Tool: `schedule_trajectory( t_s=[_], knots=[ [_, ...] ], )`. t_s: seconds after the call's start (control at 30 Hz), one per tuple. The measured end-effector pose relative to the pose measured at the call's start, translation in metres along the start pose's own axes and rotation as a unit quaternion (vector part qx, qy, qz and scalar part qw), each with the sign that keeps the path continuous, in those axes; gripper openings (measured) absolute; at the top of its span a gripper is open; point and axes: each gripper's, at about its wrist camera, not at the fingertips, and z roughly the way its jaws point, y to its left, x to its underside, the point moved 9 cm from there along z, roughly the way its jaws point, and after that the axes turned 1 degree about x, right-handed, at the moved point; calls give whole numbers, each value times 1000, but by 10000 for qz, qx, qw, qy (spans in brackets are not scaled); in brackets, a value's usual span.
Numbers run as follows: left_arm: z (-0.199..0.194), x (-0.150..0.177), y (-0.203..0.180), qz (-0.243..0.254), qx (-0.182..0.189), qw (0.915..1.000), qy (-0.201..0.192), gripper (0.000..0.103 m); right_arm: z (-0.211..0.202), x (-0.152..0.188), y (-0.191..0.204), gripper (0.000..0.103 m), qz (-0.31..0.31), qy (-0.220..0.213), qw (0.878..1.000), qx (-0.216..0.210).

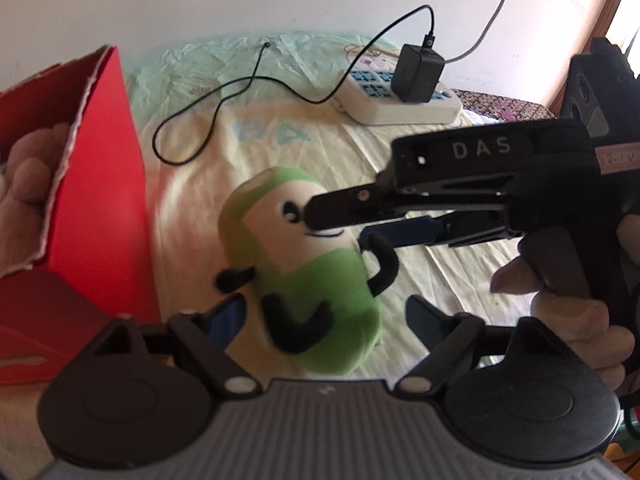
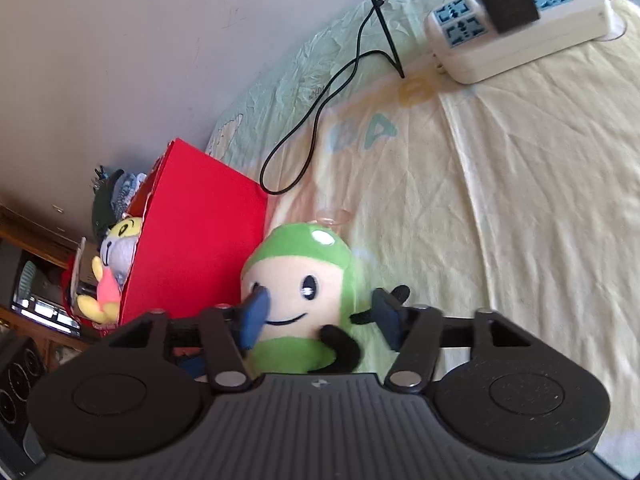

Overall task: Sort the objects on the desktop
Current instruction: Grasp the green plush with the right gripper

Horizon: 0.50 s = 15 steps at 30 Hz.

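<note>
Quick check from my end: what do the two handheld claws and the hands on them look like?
Both claws are black, with two round disc housings, a ribbed grey centre plate, silver pivot pins and blue finger pads. The right claw carries white "DAS" lettering and a pistol-style handle gripped by a bare hand. No sleeves or cables on them show.

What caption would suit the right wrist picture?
Right gripper closing around a green plush toy beside a red box holding other stuffed toys.

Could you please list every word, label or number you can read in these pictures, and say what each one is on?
"DAS": white letters on the black right gripper.
"BA": large faded blue letters on the pale yellow bedsheet; more may be hidden.
Pink label on the gripper body: too blurred.
White power strip markings: too small.
</note>
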Motion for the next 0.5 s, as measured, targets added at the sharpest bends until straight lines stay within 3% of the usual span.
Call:
schedule_trajectory(
  t_s=[0.1, 0.27, 0.5],
  knots=[
    [9, 0, 9, -44, -212, 9997, 81, 80, 15, 5, 1, 70, 196, 236, 9992, -258],
    [8, 1, 16, -102, -196, 9997, 90, 73, 17, 9, 3, 64, 326, 337, 9976, -507],
    [-11, 0, -20, 383, 57, 9992, -104, 72, -25, 14, 1, 62, 322, 92, 9983, -472]
  ],
)
